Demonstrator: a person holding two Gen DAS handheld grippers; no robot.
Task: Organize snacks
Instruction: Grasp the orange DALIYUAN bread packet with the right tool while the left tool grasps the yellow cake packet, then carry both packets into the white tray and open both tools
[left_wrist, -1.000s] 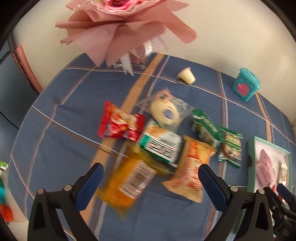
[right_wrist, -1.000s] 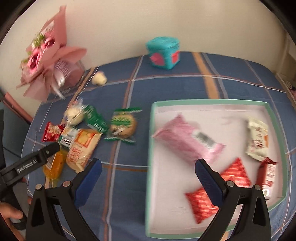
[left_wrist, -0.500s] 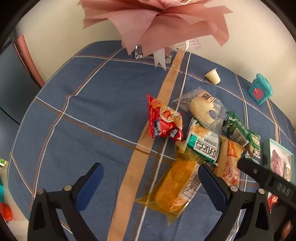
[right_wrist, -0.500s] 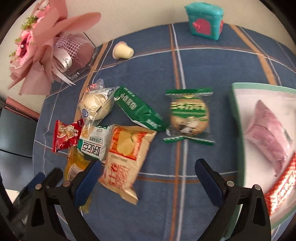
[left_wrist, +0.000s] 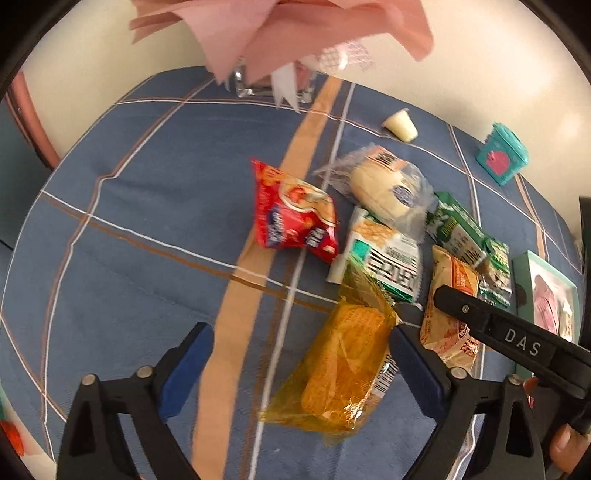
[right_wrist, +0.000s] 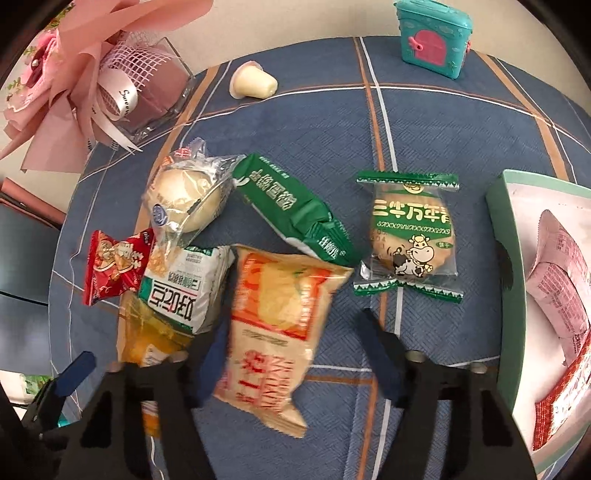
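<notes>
Where tray (right_wrist: 496, 206) sits, pink packet (right_wrist: 557, 273) inside

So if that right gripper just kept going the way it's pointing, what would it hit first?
Most likely the orange and cream snack packet, which lies between the closing fingers of the right gripper. Whether they touch it yet is blurred.

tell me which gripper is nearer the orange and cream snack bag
Right. The right gripper straddles the orange and cream bag, jaws closing; the left gripper is beside it, around the yellow packet.
</notes>
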